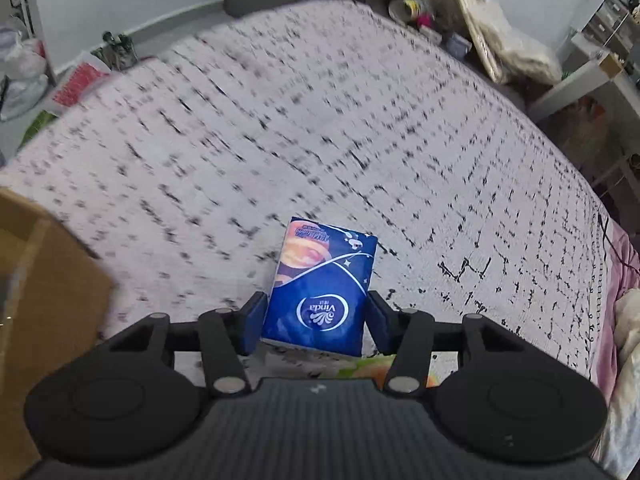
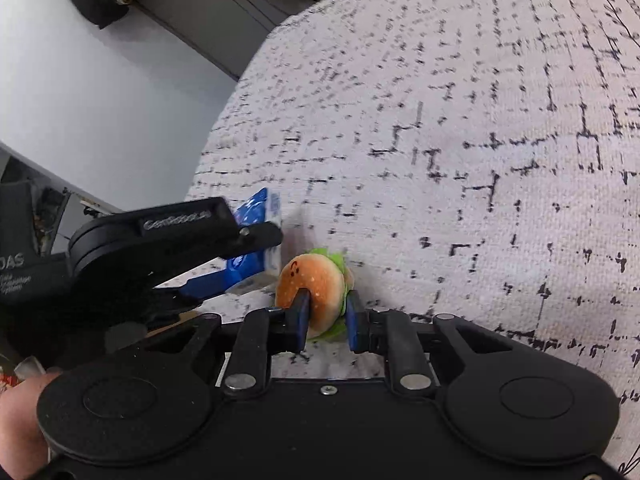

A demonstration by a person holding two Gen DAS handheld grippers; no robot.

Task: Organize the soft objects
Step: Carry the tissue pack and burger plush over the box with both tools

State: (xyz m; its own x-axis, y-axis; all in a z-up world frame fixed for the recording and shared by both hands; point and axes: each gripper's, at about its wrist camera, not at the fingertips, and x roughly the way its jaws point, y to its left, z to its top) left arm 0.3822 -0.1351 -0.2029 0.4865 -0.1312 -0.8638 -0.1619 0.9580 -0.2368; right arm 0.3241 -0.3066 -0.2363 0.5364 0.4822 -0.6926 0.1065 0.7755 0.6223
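Both pickups look done, placing still left: your left gripper (image 1: 316, 322) is clamped on the blue Vinda tissue pack (image 1: 322, 280), your right gripper (image 2: 326, 320) squeezes the plush burger (image 2: 316, 284), both just above the patterned bedspread (image 1: 360, 140). Cardboard box (image 1: 40, 300) at left, prob. the drop spot. Both grippers pitch steeply down, sitting side by side.

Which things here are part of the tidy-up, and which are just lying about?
In the job:
- blue tissue pack, between the left tool's pads
- burger plush, pinched in the right tool
- cardboard box, probably the bin

Lying about:
- paper cup
- plastic bags
- patterned bedspread
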